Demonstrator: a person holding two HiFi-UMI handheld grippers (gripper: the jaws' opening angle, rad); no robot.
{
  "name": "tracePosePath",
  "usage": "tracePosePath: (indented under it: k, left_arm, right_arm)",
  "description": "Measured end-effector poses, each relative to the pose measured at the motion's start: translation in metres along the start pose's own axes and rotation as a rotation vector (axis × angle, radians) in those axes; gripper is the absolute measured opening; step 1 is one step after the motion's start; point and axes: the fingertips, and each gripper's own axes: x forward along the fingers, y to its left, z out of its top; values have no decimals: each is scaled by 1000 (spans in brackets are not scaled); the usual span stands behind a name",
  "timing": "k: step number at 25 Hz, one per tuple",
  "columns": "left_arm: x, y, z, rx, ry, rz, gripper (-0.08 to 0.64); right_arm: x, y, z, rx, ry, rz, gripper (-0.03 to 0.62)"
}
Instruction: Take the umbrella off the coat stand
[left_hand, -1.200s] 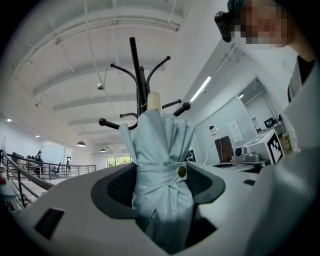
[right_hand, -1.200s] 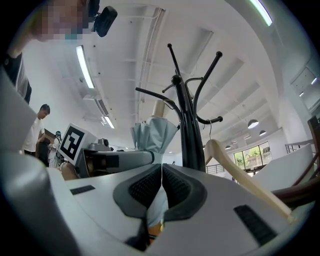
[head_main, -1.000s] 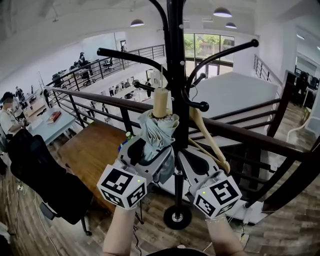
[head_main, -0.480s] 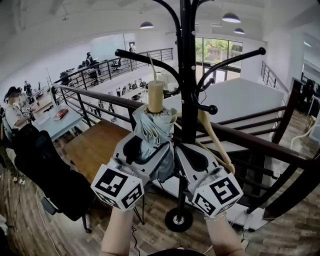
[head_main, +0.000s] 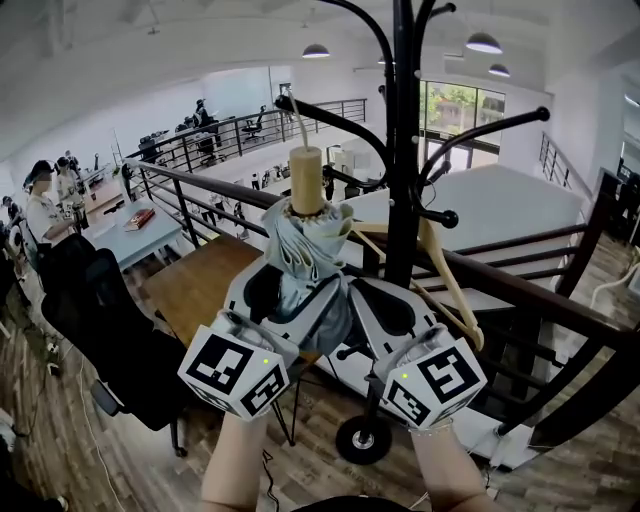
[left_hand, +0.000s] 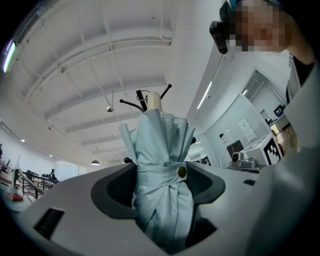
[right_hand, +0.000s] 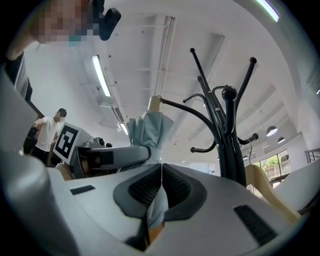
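The folded pale-blue umbrella (head_main: 305, 262) stands upright, its wooden handle (head_main: 306, 180) on top, just left of the black coat stand (head_main: 403, 150). A thin cord runs from the handle up toward a hook arm; I cannot tell whether it still hangs there. My left gripper (head_main: 290, 292) is shut around the umbrella's strapped middle (left_hand: 162, 170), the cloth filling the jaws (left_hand: 162, 186). My right gripper (head_main: 352, 300) is shut on a fold of the umbrella's cloth (right_hand: 159, 200). The stand's curved hooks (right_hand: 227, 135) rise to the right in the right gripper view.
A wooden hanger (head_main: 452, 290) hangs on the stand's right side. The stand's round base (head_main: 362, 440) sits on the wood floor by a black railing (head_main: 520, 290). A black office chair (head_main: 110, 350) is at the left. Desks and people lie beyond the rail.
The umbrella and both grippers have shifted left, away from the stand's pole; the gap between handle and pole has widened. Both grips are unchanged.
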Motion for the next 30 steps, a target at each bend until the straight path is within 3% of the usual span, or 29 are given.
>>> tracePosePath:
  k: [8,17,30]
  left_arm:
    - [-24,1,-1,-15,-6,27,301]
    - [-49,-6,-29,-81,36,34,301]
    - [-65,-32,-79,-190,92,-32,301]
  right_arm:
    - [-1,19,-8,-2,18,16,28]
    - [-15,21,-19,10,49,-34,28]
    - [-52,17,-58,46,151,-139,29]
